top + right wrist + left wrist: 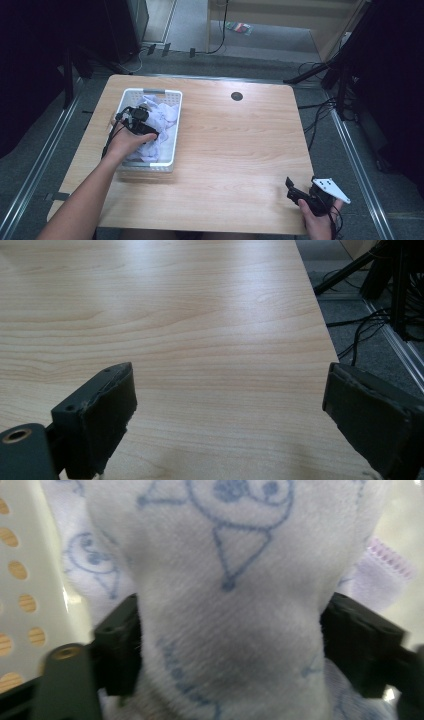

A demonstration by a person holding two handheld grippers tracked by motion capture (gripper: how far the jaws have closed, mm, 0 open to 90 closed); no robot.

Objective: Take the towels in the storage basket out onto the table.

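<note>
While left gripper (230, 645) pinches soft printed cloth (225, 605) in perforated basket (172, 131) | right gripper (230, 415) fingers wide over woodgrain table (200, 315)

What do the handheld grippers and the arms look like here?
Both grippers are black. The left gripper trails a black cable. The right gripper carries a pale grey three-cornered plate with small dark holes, cable below. Its jaws are thick, blocky dark pads with worn edges. Forearms are bare, no sleeves.
</note>
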